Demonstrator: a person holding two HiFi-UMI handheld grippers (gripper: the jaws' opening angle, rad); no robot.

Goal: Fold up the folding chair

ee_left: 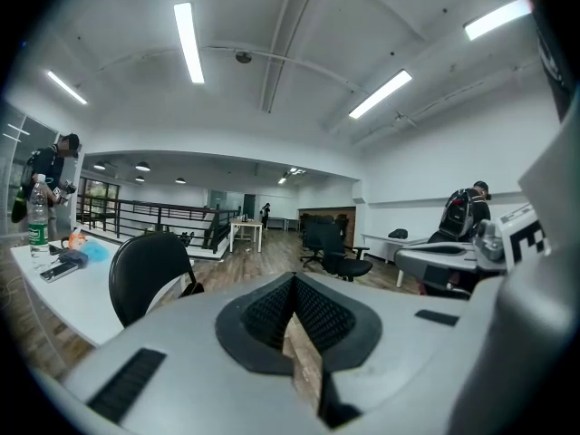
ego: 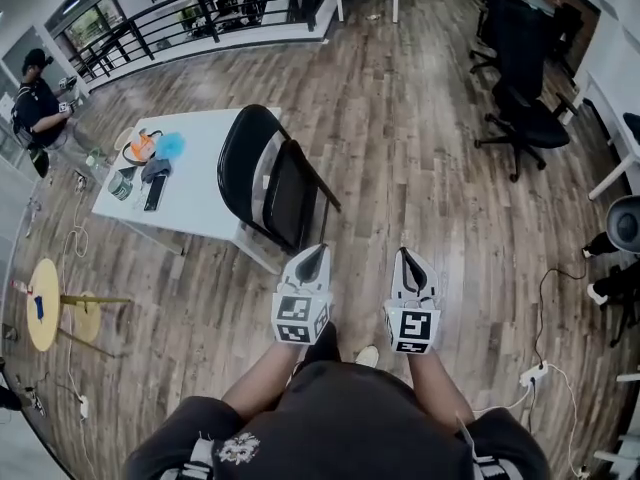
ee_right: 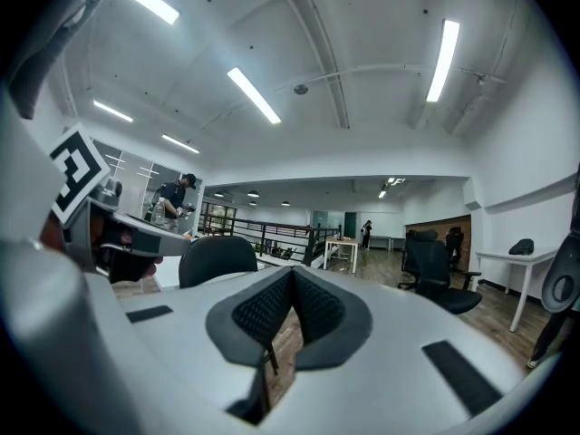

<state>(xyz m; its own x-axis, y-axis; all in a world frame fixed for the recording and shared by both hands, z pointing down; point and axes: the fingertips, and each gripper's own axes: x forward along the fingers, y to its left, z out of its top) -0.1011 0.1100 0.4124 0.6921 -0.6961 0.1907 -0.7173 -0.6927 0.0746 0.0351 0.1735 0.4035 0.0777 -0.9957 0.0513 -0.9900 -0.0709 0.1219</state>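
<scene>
A black folding chair (ego: 265, 178) stands on the wooden floor against the near edge of a white table (ego: 205, 203). Its rounded back shows in the left gripper view (ee_left: 149, 270) and in the right gripper view (ee_right: 217, 259). My left gripper (ego: 315, 256) hangs just short of the chair's near side, jaws shut with nothing between them (ee_left: 294, 302). My right gripper (ego: 408, 260) is level beside it, to the right, also shut and empty (ee_right: 292, 288). Neither gripper touches the chair.
The table carries a water bottle (ee_left: 36, 220), a phone and small items (ego: 150, 163). Black office chairs (ego: 525, 98) stand at the right. A railing (ego: 200, 13) runs along the back. A person (ego: 35, 103) stands far left. A yellow stool (ego: 45, 303) and floor cables (ego: 540, 368) lie nearby.
</scene>
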